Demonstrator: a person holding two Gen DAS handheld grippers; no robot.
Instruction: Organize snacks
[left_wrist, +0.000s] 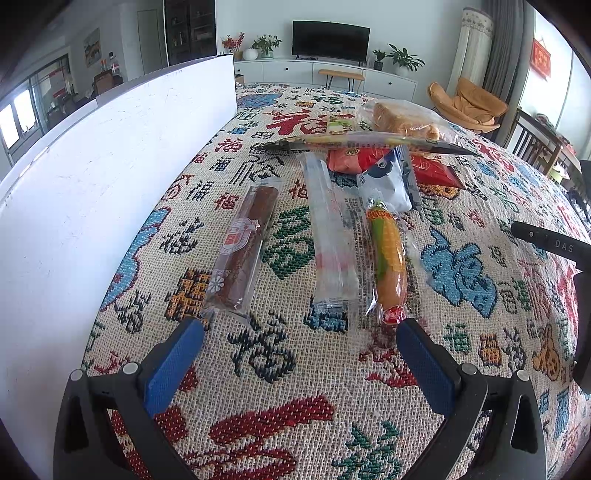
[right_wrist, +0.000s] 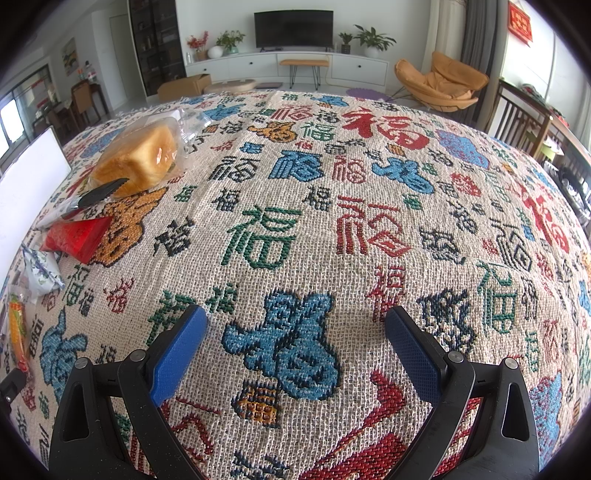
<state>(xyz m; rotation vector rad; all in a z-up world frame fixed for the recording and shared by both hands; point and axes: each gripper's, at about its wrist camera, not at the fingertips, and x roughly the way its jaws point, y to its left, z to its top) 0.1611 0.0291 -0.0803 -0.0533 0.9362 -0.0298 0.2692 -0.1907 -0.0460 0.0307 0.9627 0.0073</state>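
Observation:
Several wrapped snacks lie on the patterned tablecloth (left_wrist: 295, 369). A brown bar (left_wrist: 243, 247), a clear wrapped stick (left_wrist: 330, 240) and a corn sausage (left_wrist: 388, 258) lie side by side just ahead of my left gripper (left_wrist: 299, 328), which is open and holds nothing. Behind them are a white-blue pouch (left_wrist: 388, 181), red packets (left_wrist: 432, 171), a long thin stick (left_wrist: 369, 142) and bagged bread (left_wrist: 402, 120). My right gripper (right_wrist: 295, 317) is open over bare cloth, with the bread (right_wrist: 138, 158) and a red packet (right_wrist: 79, 236) at its far left.
A tall white box wall (left_wrist: 92, 192) stands along the left side of the snacks, its edge also showing as a white panel (right_wrist: 29, 173). Part of the other gripper's black body (left_wrist: 554, 243) enters at the right. Wooden chairs (right_wrist: 524, 122) stand beyond the table's far right.

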